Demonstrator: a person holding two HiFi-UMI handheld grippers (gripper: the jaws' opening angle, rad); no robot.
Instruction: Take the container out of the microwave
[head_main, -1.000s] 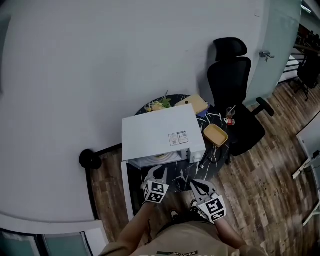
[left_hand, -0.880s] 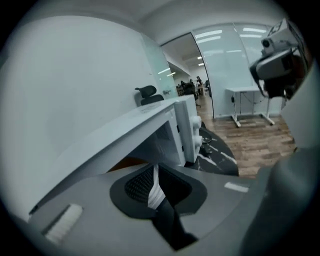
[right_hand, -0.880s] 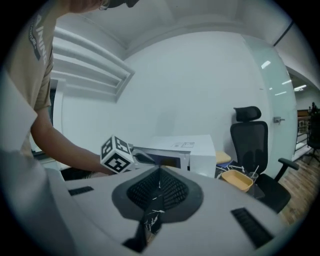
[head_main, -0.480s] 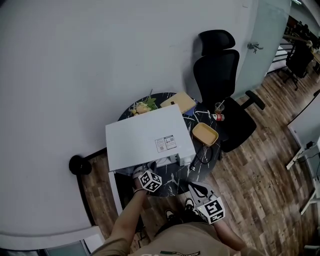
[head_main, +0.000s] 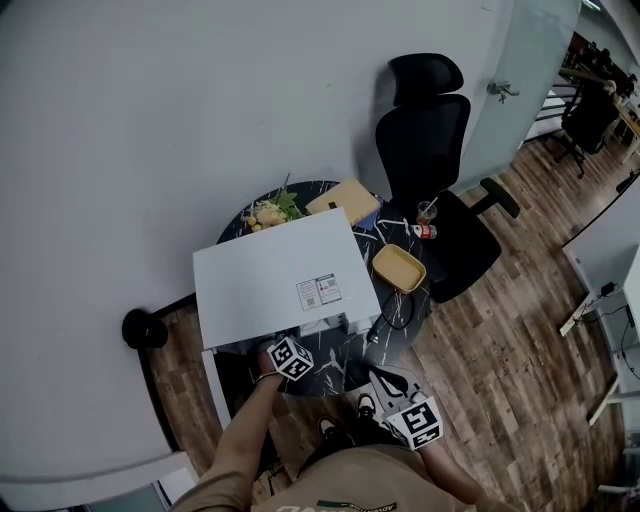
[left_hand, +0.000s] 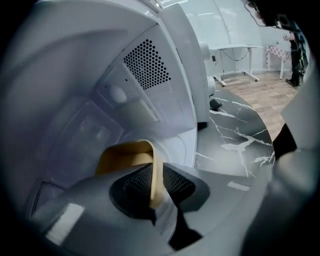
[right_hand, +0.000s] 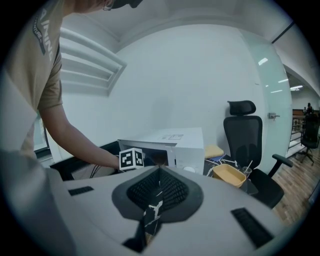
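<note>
Left gripper (left_hand: 156, 181) has gone deeper into the microwave (head_main: 280, 275), jaws pinching the rim of the yellow container (left_hand: 122, 157) between them. Right gripper (right_hand: 159, 190) waits outside, jaws pressed together, empty; pull-out likely next.

From the head view, the roof of the microwave (head_main: 275, 270) hides the container (left_hand: 122, 155) and the jaws of the left gripper (left_hand: 156, 181); only its marker cube (head_main: 290, 358) shows. In the left gripper view, that gripper's body covers the container's lower part. The label (head_main: 318, 292) on the microwave is too small to read.
</note>
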